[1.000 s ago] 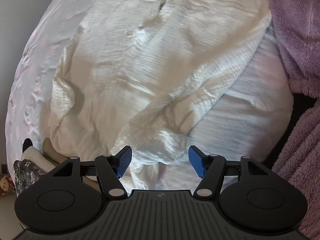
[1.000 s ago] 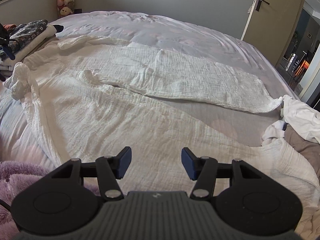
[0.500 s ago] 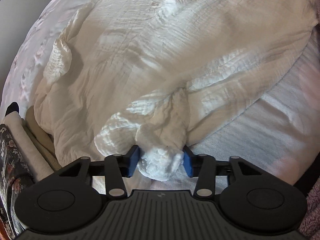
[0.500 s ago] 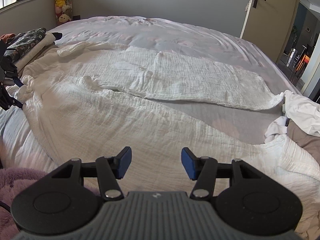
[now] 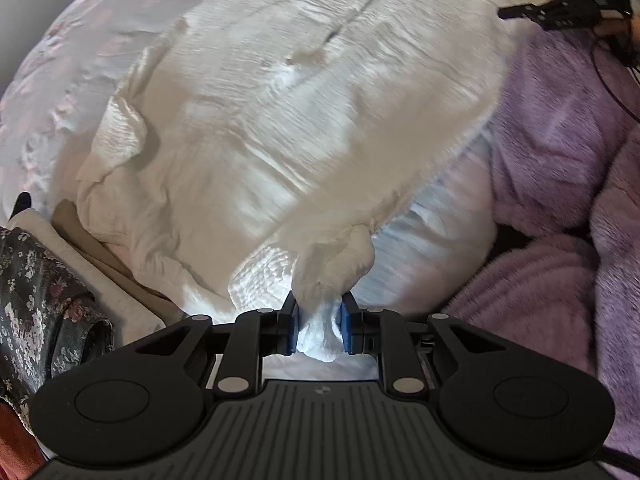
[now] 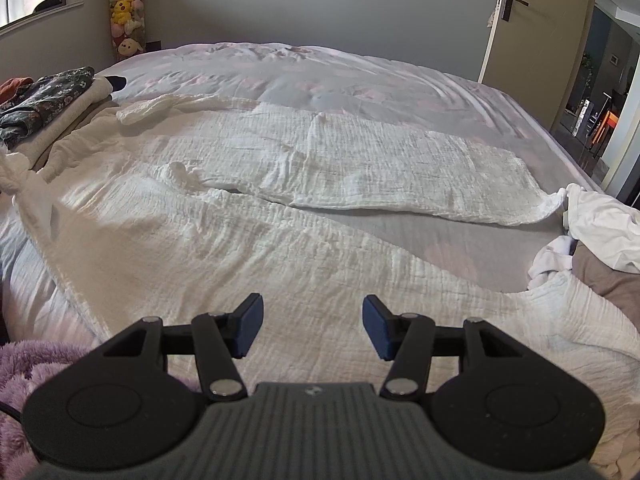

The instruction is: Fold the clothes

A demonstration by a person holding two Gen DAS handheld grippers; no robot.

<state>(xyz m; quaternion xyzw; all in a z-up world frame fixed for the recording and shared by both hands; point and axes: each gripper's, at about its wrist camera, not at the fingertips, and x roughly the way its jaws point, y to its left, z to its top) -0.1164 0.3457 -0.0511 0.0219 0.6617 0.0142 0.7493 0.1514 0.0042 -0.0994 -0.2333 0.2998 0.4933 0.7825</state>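
While closing, left claw on white garment.

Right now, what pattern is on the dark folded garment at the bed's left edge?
Small pale flowers on dark fabric; clearest in the left wrist view.

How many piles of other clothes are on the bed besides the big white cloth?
2. A folded stack with a dark floral piece on top sits at the bed's left edge; a loose white and tan heap lies at the right edge. More may be hidden out of frame.

The garment is crinkled, matt white gauze cloth; right of the left tongs, a fuzzy purple fleece blanket.
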